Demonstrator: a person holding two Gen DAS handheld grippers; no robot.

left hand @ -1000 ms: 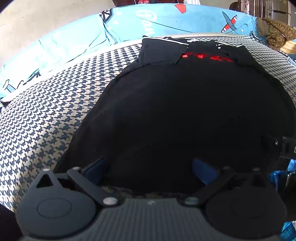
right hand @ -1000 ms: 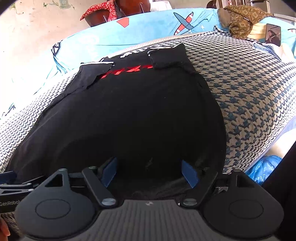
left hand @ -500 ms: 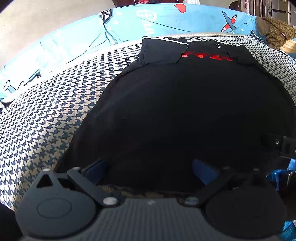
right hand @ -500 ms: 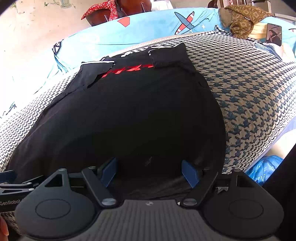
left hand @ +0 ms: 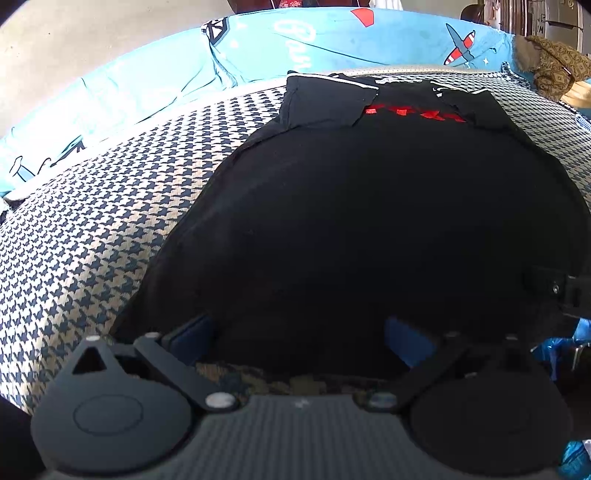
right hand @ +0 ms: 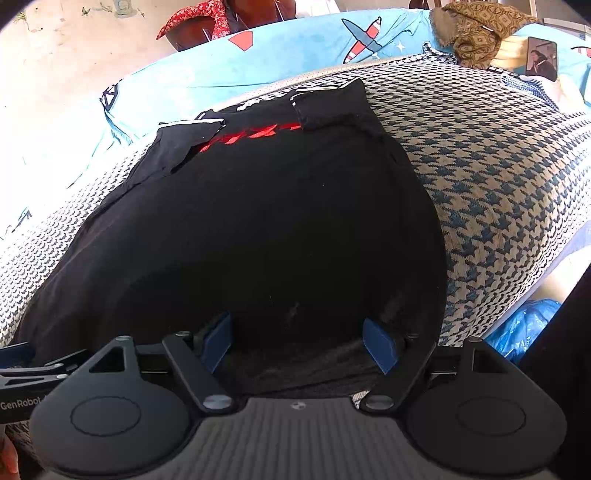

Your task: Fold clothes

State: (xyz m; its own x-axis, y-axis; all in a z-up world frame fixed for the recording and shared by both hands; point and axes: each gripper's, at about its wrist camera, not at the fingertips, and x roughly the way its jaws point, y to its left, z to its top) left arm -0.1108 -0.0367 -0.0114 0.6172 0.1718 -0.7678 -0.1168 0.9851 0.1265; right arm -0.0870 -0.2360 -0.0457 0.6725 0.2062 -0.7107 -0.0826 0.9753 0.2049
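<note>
A black T-shirt (left hand: 369, 221) (right hand: 258, 229) with a red print lies flat on a houndstooth blanket (left hand: 92, 240) (right hand: 498, 166), both sleeves folded in over its far end. My left gripper (left hand: 299, 338) stands open at the shirt's near hem, its blue pads wide apart with the hem edge between them. My right gripper (right hand: 299, 341) is open too, low over the near hem toward the shirt's right corner, nothing pinched. The right gripper's body shows at the right edge of the left wrist view.
A light blue sheet with aeroplane prints (left hand: 332, 40) (right hand: 295, 51) borders the blanket at the far side. A brown patterned cloth (right hand: 472, 26) lies at the far right, a blue plastic bag (right hand: 524, 328) hangs below the bed's right edge. Bare blanket lies left and right of the shirt.
Almost nothing has moved. Both grippers stay open at the near hem; the views have shifted very slightly.
</note>
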